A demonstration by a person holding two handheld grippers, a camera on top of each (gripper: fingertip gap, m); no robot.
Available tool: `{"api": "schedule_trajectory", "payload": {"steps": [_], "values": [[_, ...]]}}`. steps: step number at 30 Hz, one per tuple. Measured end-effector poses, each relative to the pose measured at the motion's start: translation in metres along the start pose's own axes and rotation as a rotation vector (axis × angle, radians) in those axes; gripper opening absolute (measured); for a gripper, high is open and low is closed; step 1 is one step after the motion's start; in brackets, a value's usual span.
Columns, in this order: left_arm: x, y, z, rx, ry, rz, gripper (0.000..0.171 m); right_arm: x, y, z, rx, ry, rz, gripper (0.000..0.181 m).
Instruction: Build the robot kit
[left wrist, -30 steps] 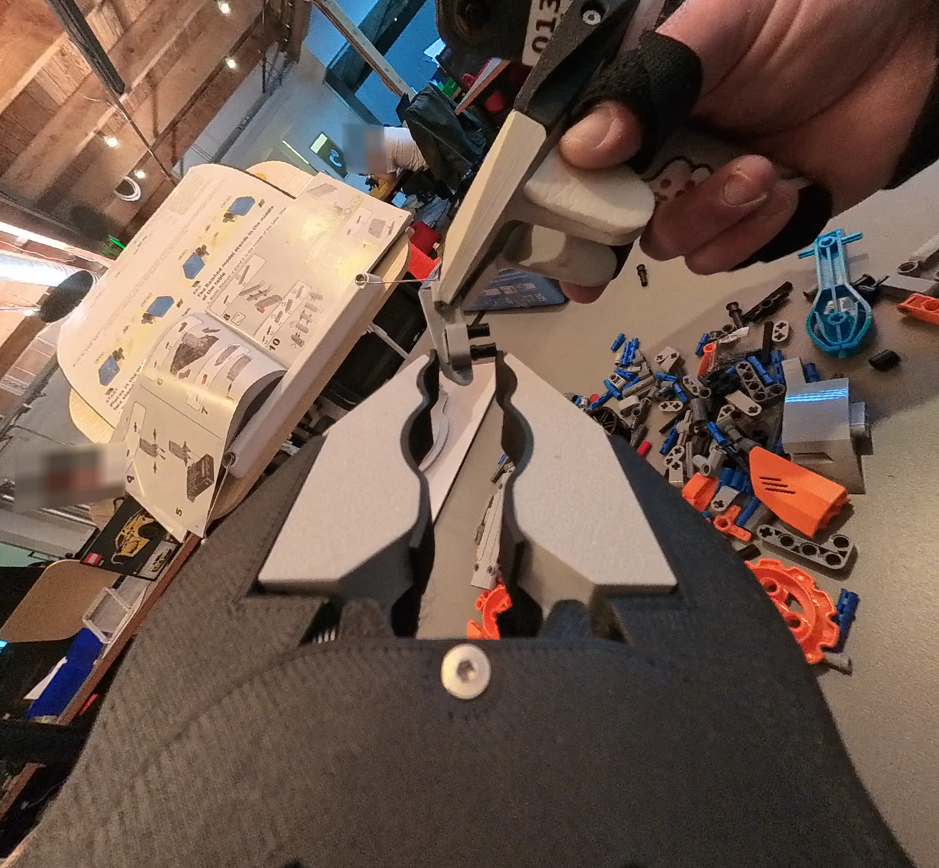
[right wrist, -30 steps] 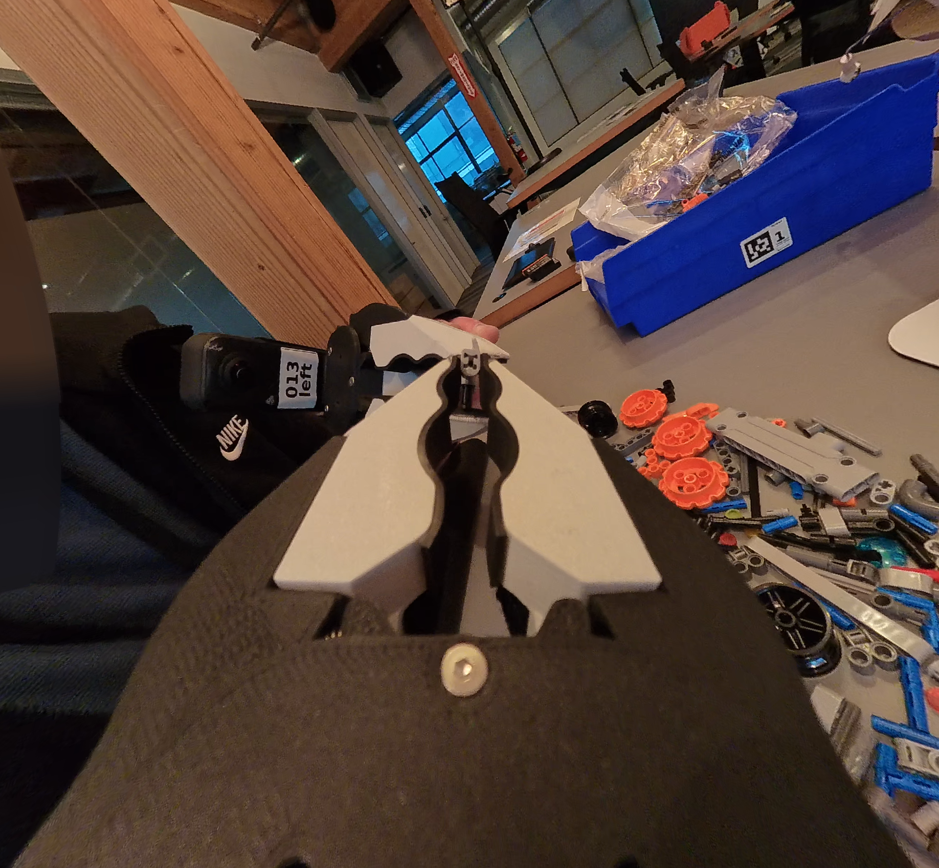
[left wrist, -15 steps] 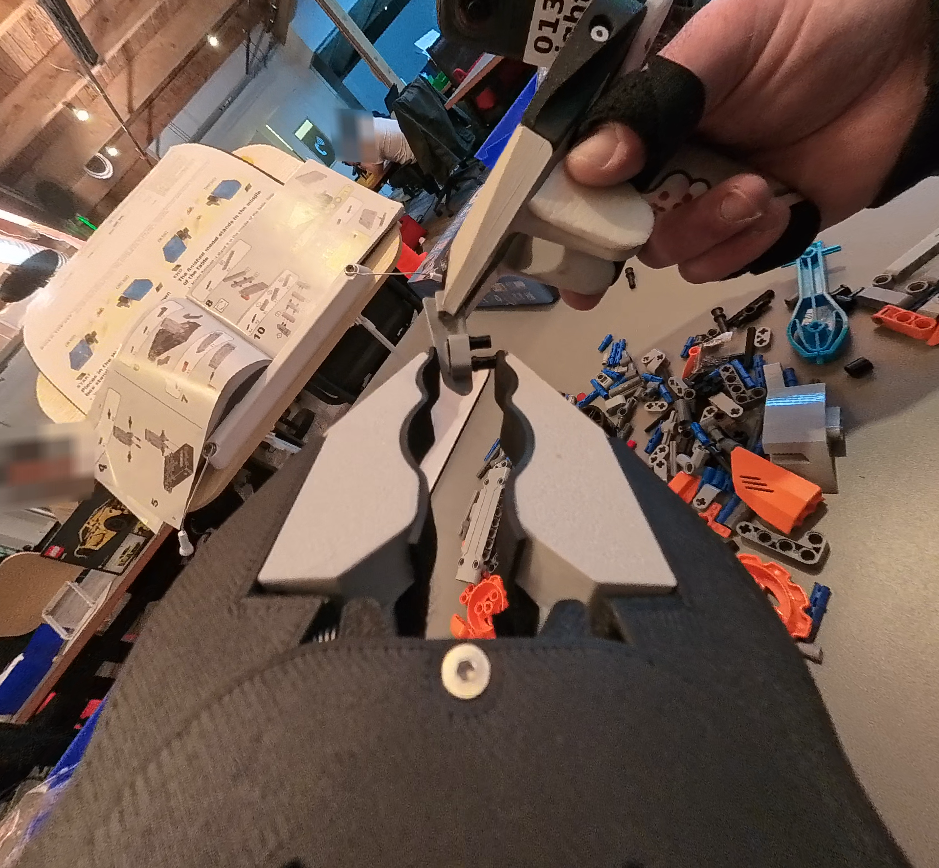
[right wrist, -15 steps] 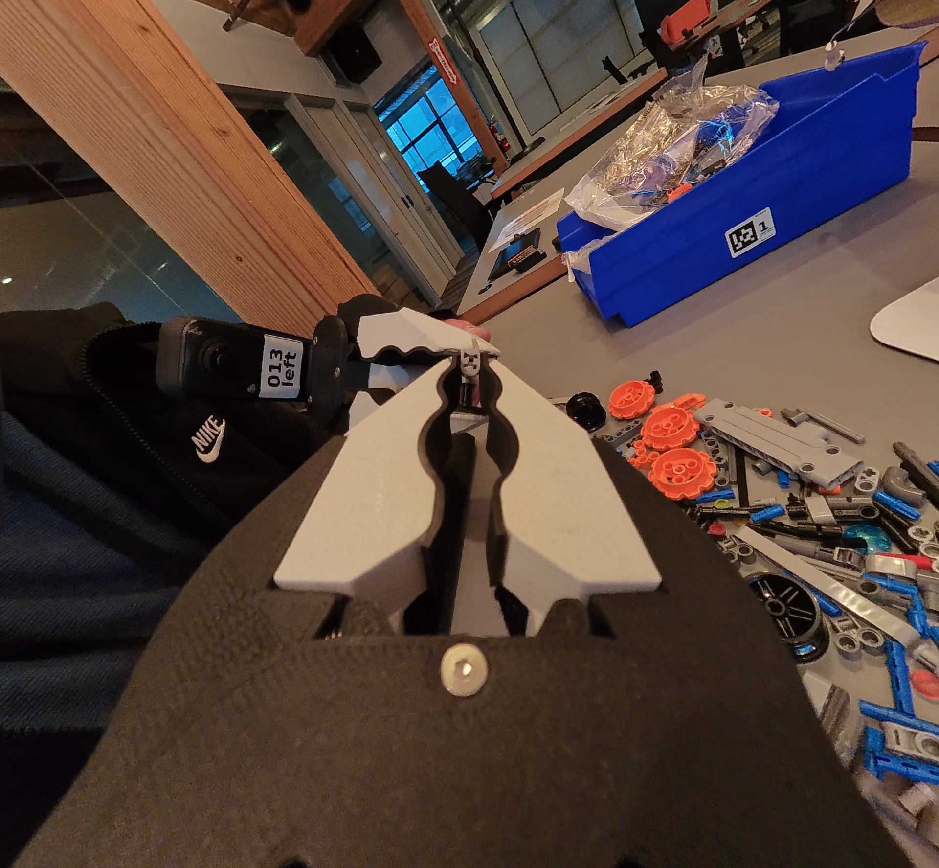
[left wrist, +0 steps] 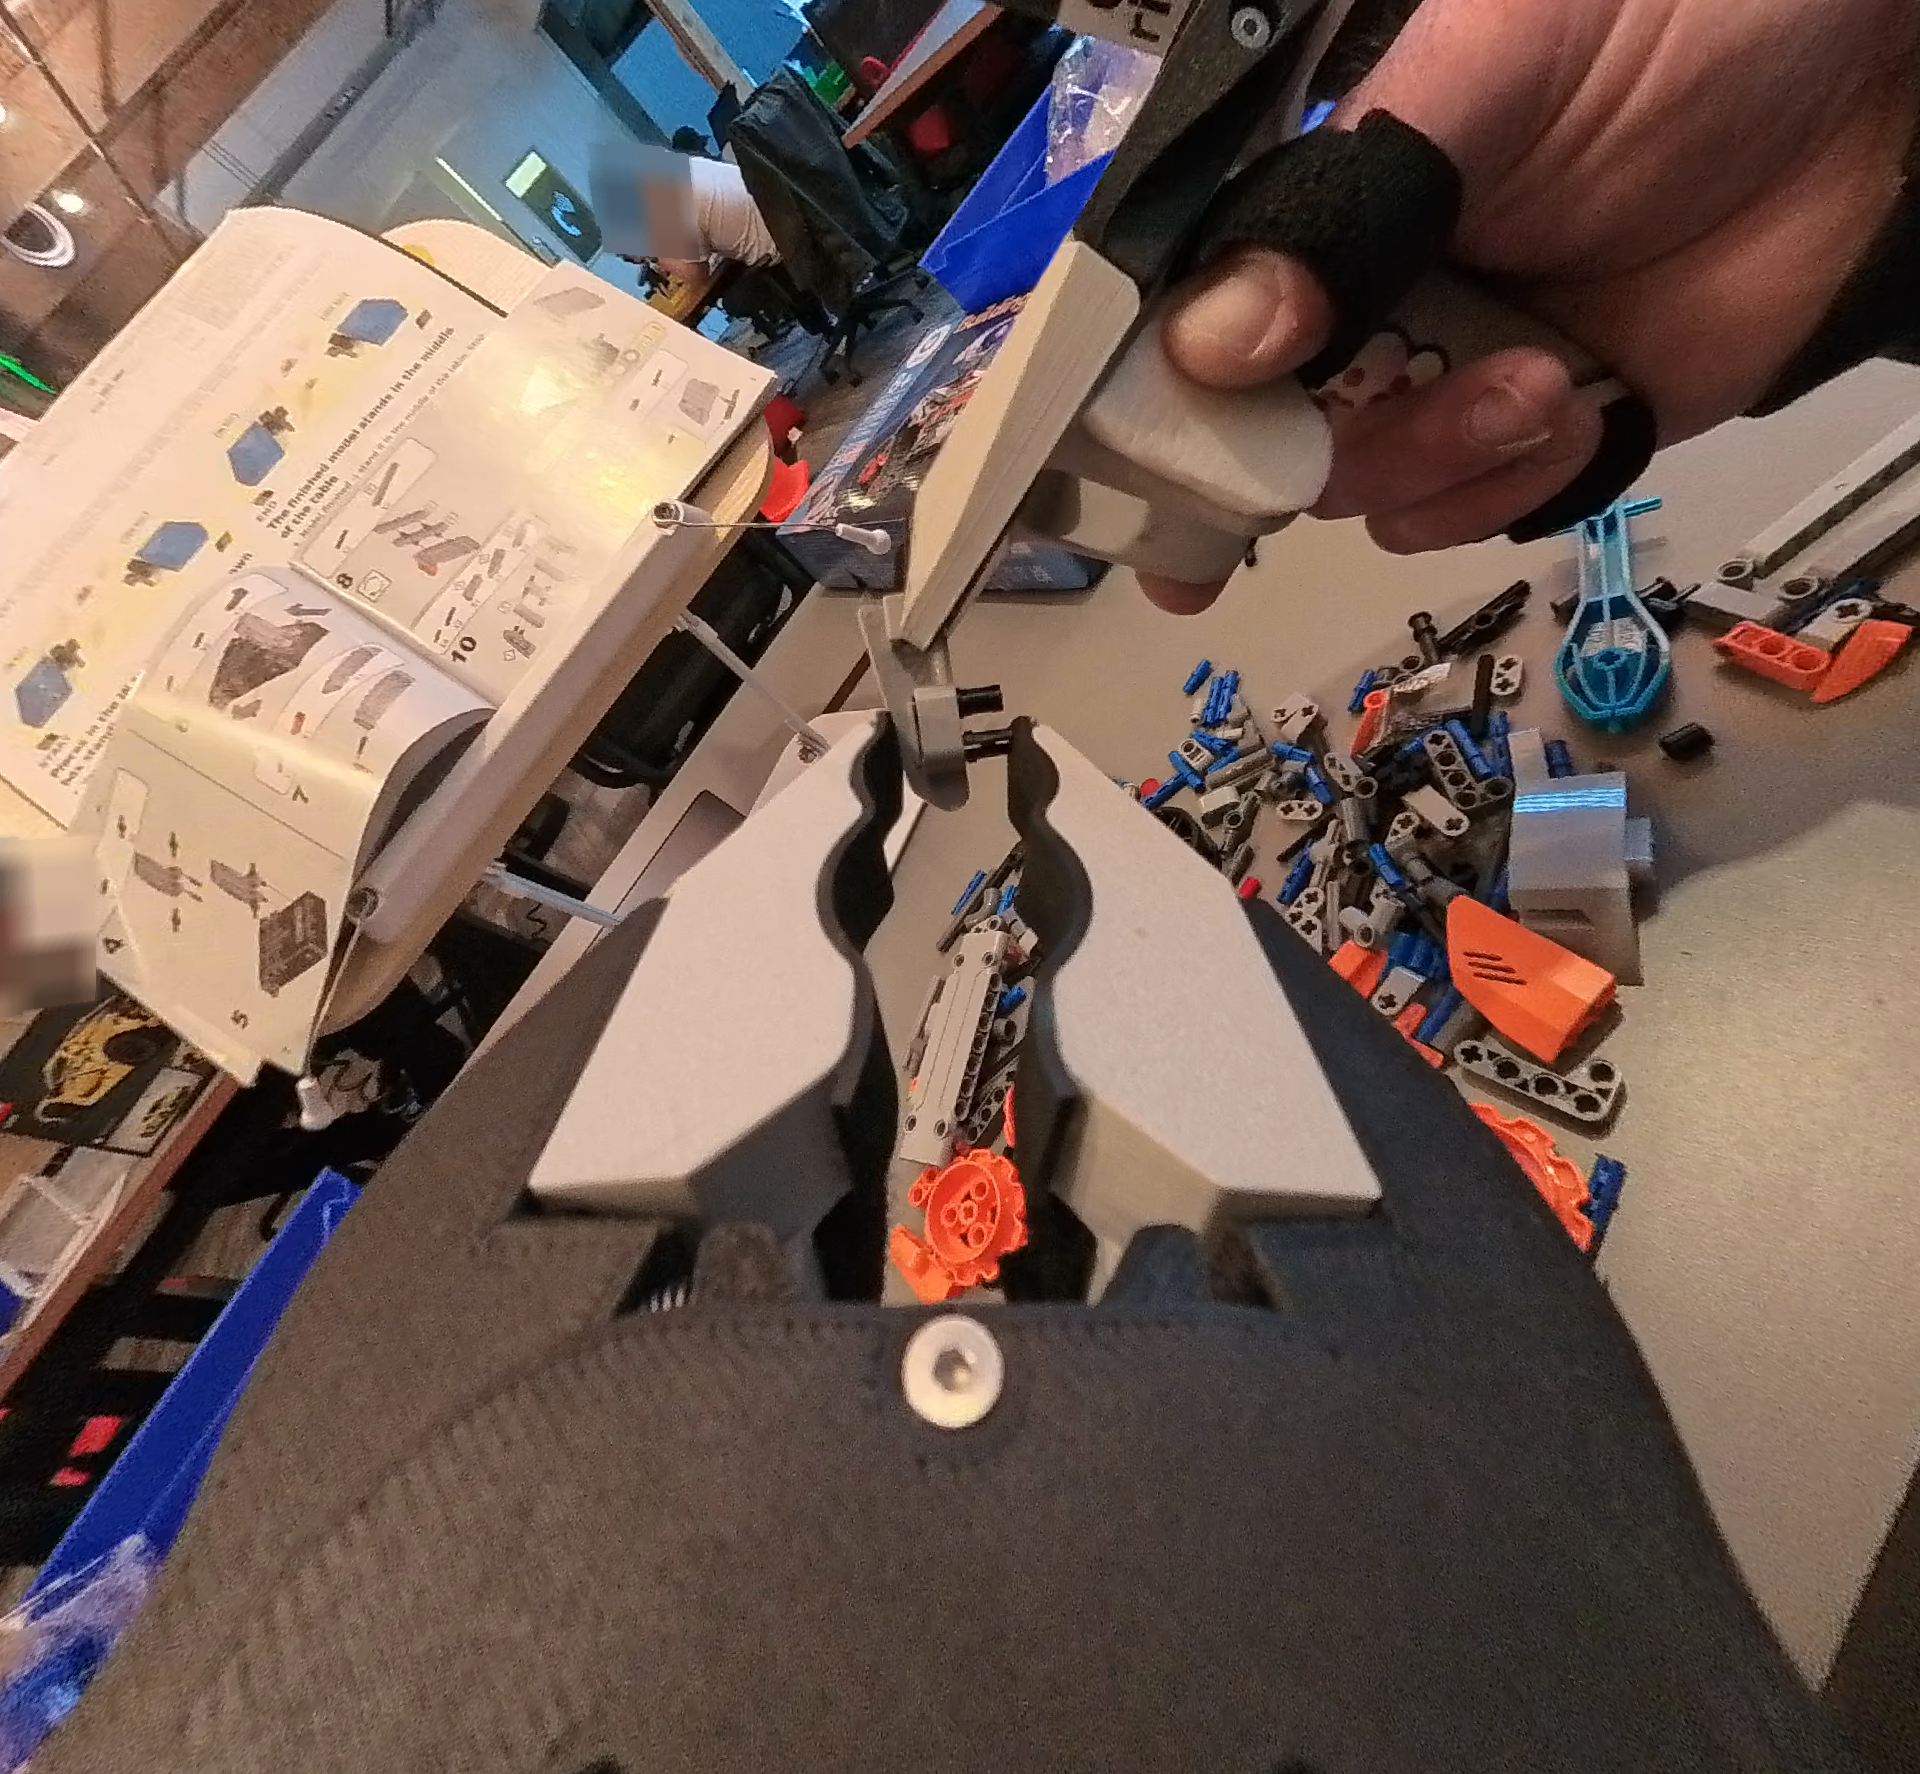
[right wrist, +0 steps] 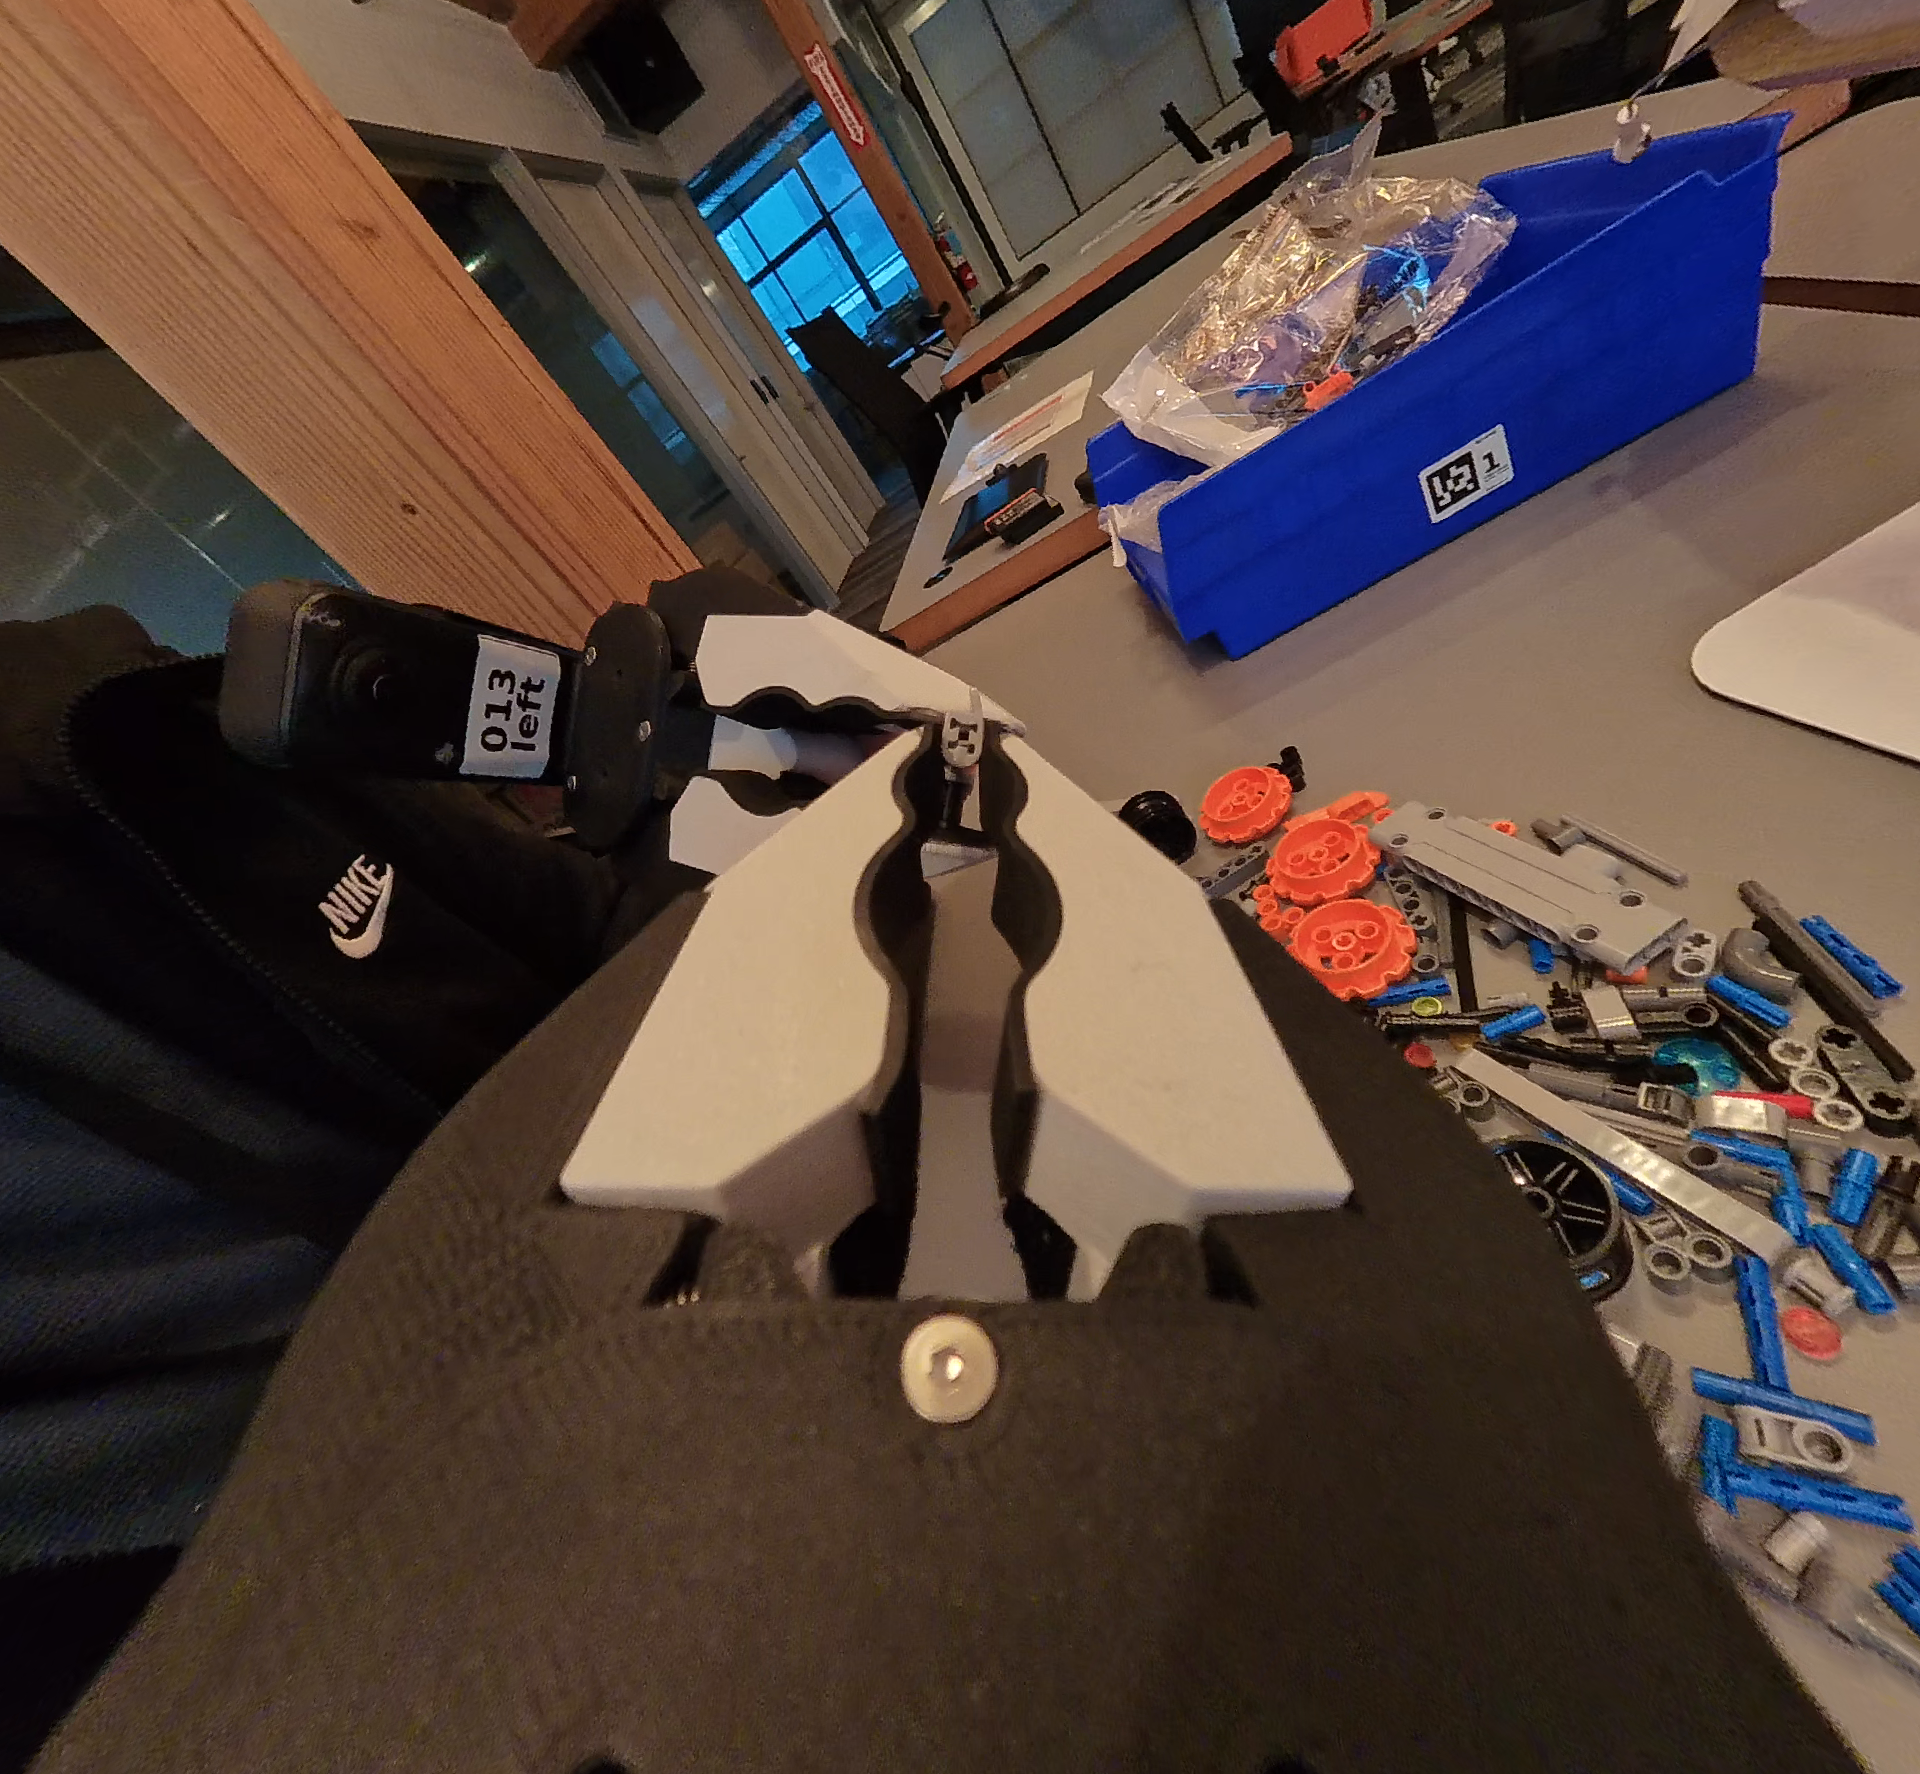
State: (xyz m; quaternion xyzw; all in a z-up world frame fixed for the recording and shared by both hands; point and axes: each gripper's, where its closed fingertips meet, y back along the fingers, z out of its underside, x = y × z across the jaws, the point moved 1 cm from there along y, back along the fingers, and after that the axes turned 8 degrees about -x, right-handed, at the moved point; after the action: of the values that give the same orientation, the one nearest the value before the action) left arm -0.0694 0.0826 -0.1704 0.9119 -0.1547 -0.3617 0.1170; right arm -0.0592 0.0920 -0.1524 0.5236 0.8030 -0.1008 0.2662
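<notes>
A small grey bent beam (left wrist: 935, 737) with two black pins (left wrist: 982, 714) on its side is held in the air between both grippers. My right gripper (right wrist: 958, 758) is shut on the beam's upper end (right wrist: 961, 737). In the left wrist view it comes down from above (left wrist: 914, 633), held by a hand (left wrist: 1558, 218). My left gripper (left wrist: 951, 737) is closed around the beam's lower end. The beam lies against the left finger and the lower pin's end touches the right finger.
An open instruction booklet (left wrist: 364, 529) stands at the left. Loose grey, blue and orange parts (left wrist: 1403, 872) cover the grey table, with an orange gear (left wrist: 966, 1205) under my left gripper. A blue bin (right wrist: 1455, 477) holding a plastic bag stands behind, beside a wooden post (right wrist: 260, 270). The tips of both grippers are at nearly the same place.
Both grippers stay together on the grey beam with their grips unchanged. They have shifted a little together, so the table and the booklet sit differently in view.
</notes>
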Motion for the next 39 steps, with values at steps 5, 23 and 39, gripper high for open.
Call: {"api": "schedule_trajectory", "payload": {"steps": [5, 23, 39], "values": [[0.0, 0.002, -0.003, 0.054, 0.043, 0.031, 0.018, -0.002, 0.001, -0.002, 0.01, -0.015, -0.02, 0.004], [0.001, 0.0, 0.0, 0.164, 0.347, 0.307, 0.019, 0.001, 0.009, -0.006, 0.0, 0.065, 0.065, 0.012], [0.008, 0.001, 0.001, 0.219, 0.505, 0.514, 0.019, 0.002, 0.004, 0.008, -0.202, 0.665, 0.434, 0.021]]}}
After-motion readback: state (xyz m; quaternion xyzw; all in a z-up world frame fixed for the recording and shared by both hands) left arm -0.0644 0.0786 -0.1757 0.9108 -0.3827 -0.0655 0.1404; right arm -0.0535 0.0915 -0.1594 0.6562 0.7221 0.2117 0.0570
